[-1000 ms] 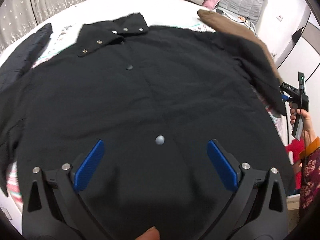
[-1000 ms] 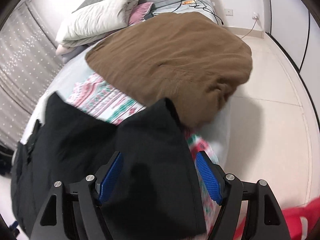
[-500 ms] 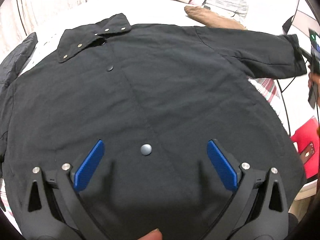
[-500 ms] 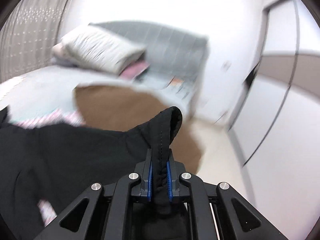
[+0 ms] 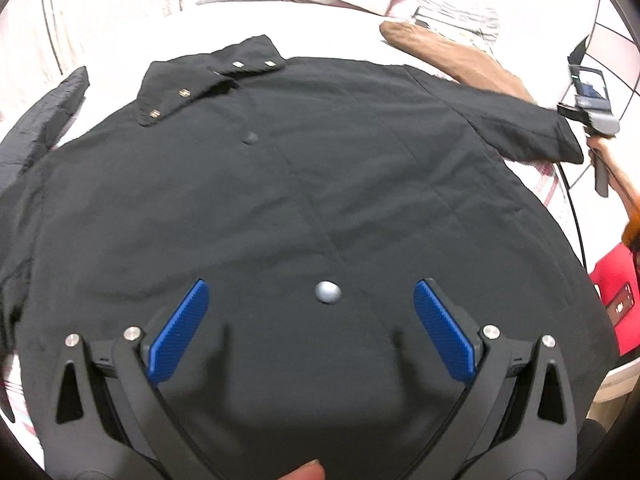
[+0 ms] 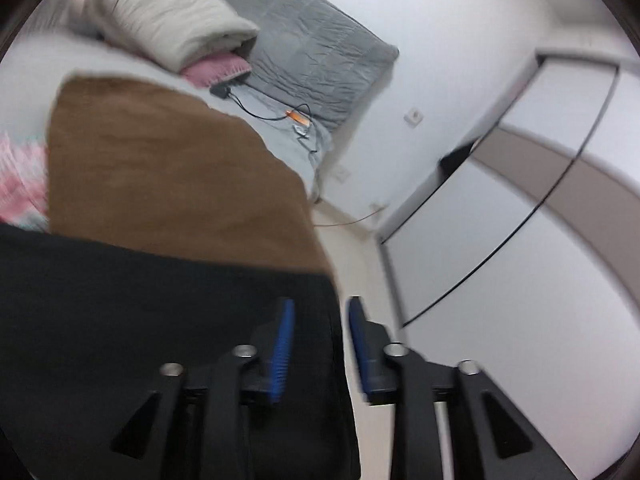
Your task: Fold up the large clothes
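Note:
A black snap-button jacket (image 5: 304, 184) lies spread face up on the bed, collar (image 5: 208, 80) at the far side. My left gripper (image 5: 312, 286) hovers open over its lower front, with a grey snap (image 5: 327, 292) between the fingers. The right sleeve (image 5: 520, 132) is stretched out flat to the right. My right gripper (image 5: 592, 116) is at its cuff. In the right wrist view the right gripper (image 6: 320, 308) has its jaws opening. The black sleeve edge (image 6: 200, 320) lies loose between the blue pads (image 6: 282, 344), which do not press on it.
A brown garment (image 6: 168, 176) lies beyond the sleeve, with pillows (image 6: 160, 12) and a grey quilt (image 6: 316, 56) at the head of the bed. A cable and a charger (image 6: 296, 116) rest near the bed edge. A wardrobe (image 6: 520, 200) stands to the right, and a red bag (image 5: 616, 300) is on the floor.
Half a second ago the right gripper was shut on the sleeve cuff and holding it up. Now its jaws are parted and the sleeve lies stretched out to the right. The left gripper has barely moved.

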